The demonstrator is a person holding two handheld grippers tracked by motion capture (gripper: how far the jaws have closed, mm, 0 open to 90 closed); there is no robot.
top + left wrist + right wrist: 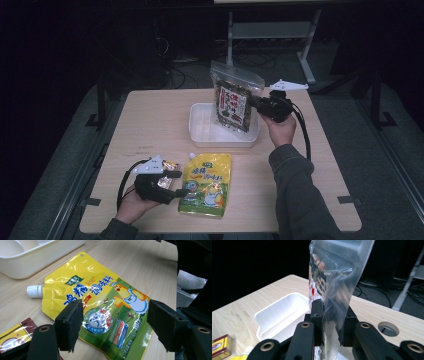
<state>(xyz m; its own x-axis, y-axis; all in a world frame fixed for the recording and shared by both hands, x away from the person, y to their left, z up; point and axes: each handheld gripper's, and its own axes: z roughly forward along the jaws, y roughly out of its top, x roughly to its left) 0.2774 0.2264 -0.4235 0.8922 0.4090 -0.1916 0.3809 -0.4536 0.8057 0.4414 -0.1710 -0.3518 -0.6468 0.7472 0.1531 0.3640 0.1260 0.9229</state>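
Evidently progress: packing looks under way; white tray (200, 134) holds nothing yet.
Clear zip bag (235, 97): upright over the tray, printed dark packet inside, pinched by right gripper (256, 103).
Yellow spout pouch (207, 183): flat before the tray, unpacked.
Left gripper (177, 183): jaws apart, straddling the pouch's edge, gripping nothing.

The left gripper (176, 183) lies low at the near left, jaws spread wide, its hand (131, 206) behind. The right gripper (256, 103) is raised farther right, jaws clamped, forearm bent.
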